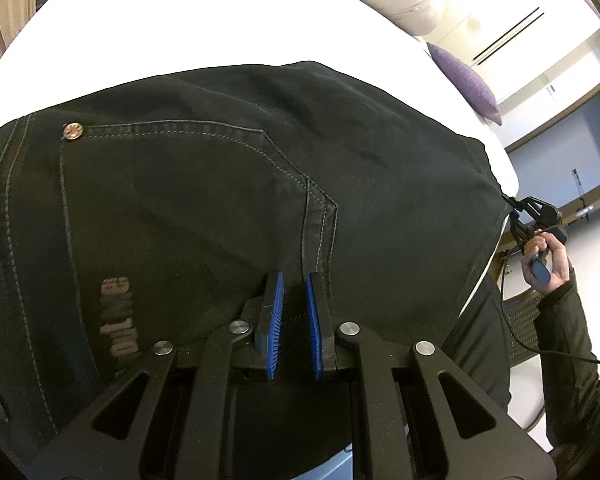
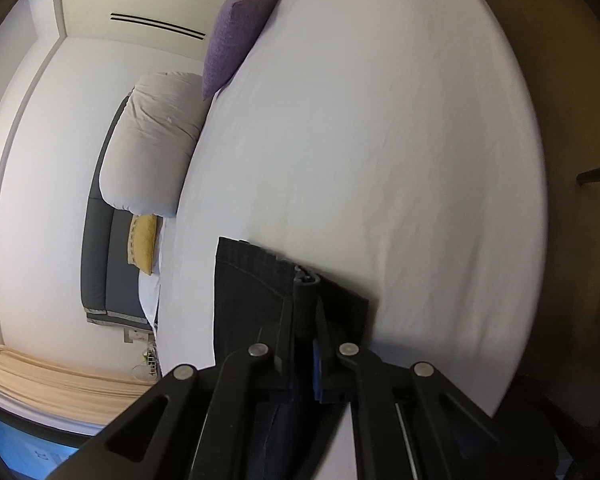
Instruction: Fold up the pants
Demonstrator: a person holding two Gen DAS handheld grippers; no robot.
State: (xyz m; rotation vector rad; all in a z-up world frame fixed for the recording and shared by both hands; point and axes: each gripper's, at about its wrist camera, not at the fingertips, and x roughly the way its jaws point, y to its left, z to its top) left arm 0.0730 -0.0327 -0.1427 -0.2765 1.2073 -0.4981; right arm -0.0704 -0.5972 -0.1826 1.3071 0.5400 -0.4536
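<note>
Black pants (image 1: 220, 180) lie spread over a white bed (image 1: 180, 20), with a back pocket and its metal rivet (image 1: 73, 131) facing up. In the left wrist view my left gripper (image 1: 294, 280) is shut on the pants, dark cloth filling the narrow gap between its blue pads (image 1: 275, 320). At the far right edge of the pants a hand (image 1: 548, 256) holds my right gripper (image 1: 528, 210). In the right wrist view my right gripper (image 2: 306, 292) is shut on a stitched edge of the pants (image 2: 244, 280), just above the bed sheet (image 2: 360, 120).
A purple cushion (image 2: 240, 28), a white pillow (image 2: 152, 144) and a yellow cushion (image 2: 142, 244) sit at the head of the bed by a grey headboard (image 2: 100, 260). A wicker chair (image 1: 520, 320) and a cable are beside the bed under the person's sleeve.
</note>
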